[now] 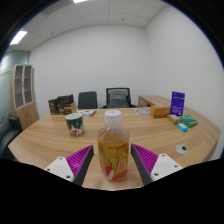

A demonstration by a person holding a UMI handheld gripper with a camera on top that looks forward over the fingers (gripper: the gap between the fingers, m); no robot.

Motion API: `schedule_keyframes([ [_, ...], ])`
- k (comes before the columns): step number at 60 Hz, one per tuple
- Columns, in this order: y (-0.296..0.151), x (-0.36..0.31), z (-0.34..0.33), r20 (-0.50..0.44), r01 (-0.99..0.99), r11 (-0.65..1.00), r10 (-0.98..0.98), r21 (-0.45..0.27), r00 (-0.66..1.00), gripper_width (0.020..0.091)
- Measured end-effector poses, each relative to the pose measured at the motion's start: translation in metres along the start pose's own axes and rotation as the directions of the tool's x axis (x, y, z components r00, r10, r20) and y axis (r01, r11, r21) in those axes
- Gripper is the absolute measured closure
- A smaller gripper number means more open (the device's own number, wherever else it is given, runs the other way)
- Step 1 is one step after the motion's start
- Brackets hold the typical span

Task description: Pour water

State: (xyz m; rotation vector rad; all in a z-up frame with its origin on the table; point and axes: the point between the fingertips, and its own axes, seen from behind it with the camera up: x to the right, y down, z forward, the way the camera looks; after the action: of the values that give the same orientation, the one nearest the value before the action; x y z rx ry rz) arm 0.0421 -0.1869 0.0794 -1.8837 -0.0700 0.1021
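Note:
A clear bottle with a white cap and a yellow-orange label stands upright on the wooden table. It is right between my gripper fingers. The purple pads flank it with a narrow gap on each side, so the gripper is open around it. The bottle's base sits level with the fingers' lower part. Beyond the fingers to the left stands a paper cup with a red and green pattern, upright and apart from the bottle.
On the right of the table are a purple box, a teal packet and a cardboard box. Dark boxes stand at the far left. Office chairs line the far side, and a cabinet stands by the left wall.

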Motion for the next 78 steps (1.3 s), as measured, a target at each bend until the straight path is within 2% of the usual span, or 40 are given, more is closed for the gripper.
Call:
schedule_keyframes([
  [7, 0.004, -0.005, 0.025, 0.022, -0.005, 1.0, 0.005, 0.006, 1.0, 0.0288],
  [9, 0.007, 0.001, 0.035, 0.025, -0.001, 1.0, 0.001, 0.011, 1.0, 0.0362],
  [10, 0.008, -0.001, 0.037, 0.001, 0.004, 1.0, -0.004, 0.019, 1.0, 0.0481],
  [21, 0.002, 0.001, 0.043, -0.033, 0.007, 0.997, -0.005, 0.077, 0.999, 0.0623],
  [35, -0.008, 0.007, 0.046, -0.086, 0.122, 0.989, -0.115, 0.081, 0.99, 0.0624],
  [44, -0.083, 0.02, 0.062, -0.248, 0.413, 0.904, -0.377, 0.113, 0.892, 0.0623],
  [48, -0.129, 0.014, 0.075, -0.335, 0.573, 0.812, -0.513, 0.108, 0.79, 0.0623],
  [52, -0.171, 0.005, 0.09, -0.405, 0.718, 0.693, -0.638, 0.069, 0.655, 0.0624],
  [59, -0.209, -0.034, 0.128, -0.475, 0.927, 0.371, -0.827, -0.062, 0.299, 0.0626],
  [65, -0.216, -0.062, 0.155, -0.466, 0.98, 0.031, -0.882, -0.196, -0.065, 0.0628],
  [70, -0.211, -0.078, 0.182, -0.399, 0.929, -0.231, -0.853, -0.288, -0.336, 0.0625],
  [74, -0.198, -0.083, 0.192, -0.341, 0.861, -0.387, -0.801, -0.331, -0.492, 0.0626],
  [78, -0.193, -0.087, 0.198, -0.307, 0.815, -0.466, -0.764, -0.345, -0.567, 0.0628],
])
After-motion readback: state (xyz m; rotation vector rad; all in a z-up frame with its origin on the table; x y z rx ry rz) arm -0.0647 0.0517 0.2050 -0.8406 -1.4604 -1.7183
